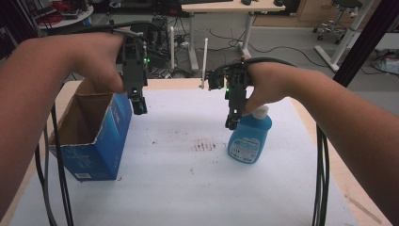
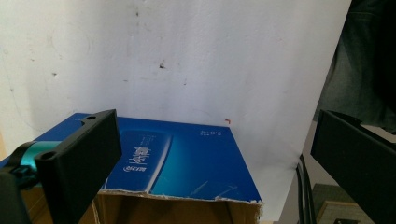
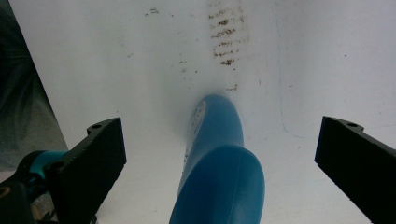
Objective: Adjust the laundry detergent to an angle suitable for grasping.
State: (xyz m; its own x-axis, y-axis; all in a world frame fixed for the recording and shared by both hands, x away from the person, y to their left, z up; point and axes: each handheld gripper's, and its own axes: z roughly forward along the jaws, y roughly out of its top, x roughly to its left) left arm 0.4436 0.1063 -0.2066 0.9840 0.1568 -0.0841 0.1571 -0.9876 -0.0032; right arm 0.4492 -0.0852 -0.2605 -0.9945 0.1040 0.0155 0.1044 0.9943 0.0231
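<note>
Blue bottle (image 3: 217,163) | between spread right claw (image 3: 219,154) jaws | lower squarely, pinch shoulder | left claw (image 2: 210,158) spread over box (image 2: 177,163)

Between the wide-spread matt black plastic jaws of the right gripper (image 3: 219,163) stands a blue, smooth, slightly glossy plastic bottle (image 3: 217,172) with a white cap. Beyond it lies the white, matt paper-like table cover (image 3: 140,56), smudged with rough brown marks. Below the left gripper's (image 2: 215,154) matt black plastic jaws sits a blue-printed cardboard box (image 2: 187,163), glossy outside, with raw brown torn edges.
</note>
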